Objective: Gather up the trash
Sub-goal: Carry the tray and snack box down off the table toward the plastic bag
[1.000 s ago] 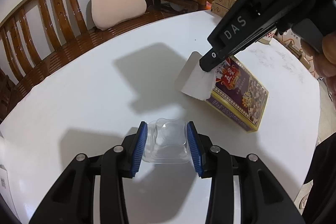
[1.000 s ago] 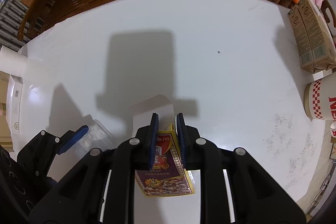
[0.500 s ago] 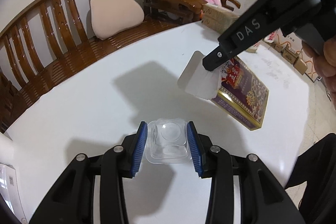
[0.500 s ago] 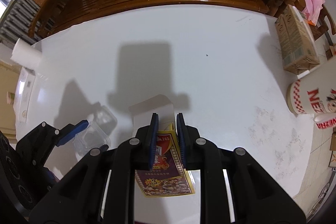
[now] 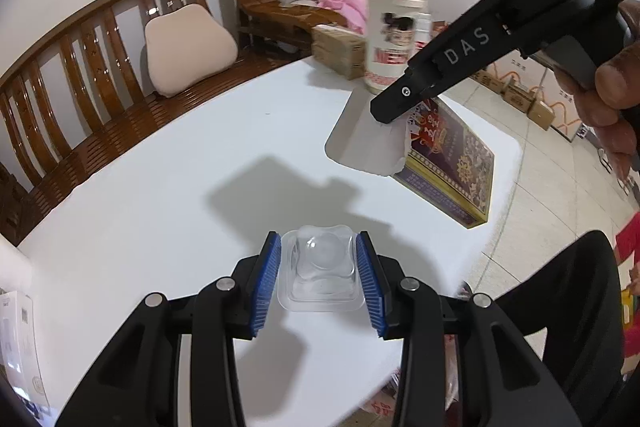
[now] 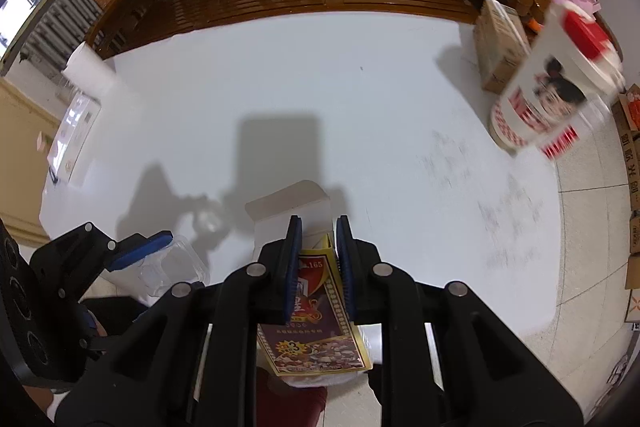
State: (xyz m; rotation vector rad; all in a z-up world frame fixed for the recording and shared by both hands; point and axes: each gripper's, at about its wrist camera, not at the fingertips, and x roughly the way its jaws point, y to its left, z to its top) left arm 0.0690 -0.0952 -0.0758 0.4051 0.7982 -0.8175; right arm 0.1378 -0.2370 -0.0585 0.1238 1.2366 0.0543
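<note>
Bare tabletop [image 6: 320, 99]; canister [image 6: 552, 95] at edge

clear plastic tray [image 5: 322, 269], purple-and-yellow box [image 5: 452, 163], blue-padded black tongs [image 5: 320, 279].

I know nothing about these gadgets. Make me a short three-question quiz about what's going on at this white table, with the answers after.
1. True or false: the left gripper holds a clear plastic tray between its blue pads.
2. What is the right gripper shut on?
A. the white cup
B. the purple and yellow printed box
C. the beige cushion
3. Fill in: a tall white cup with a ___ lid stands near the table's edge, beside a brown carton.

Key
1. True.
2. B: its jaws clamp the printed box at the open white flap.
3. Red.
</note>
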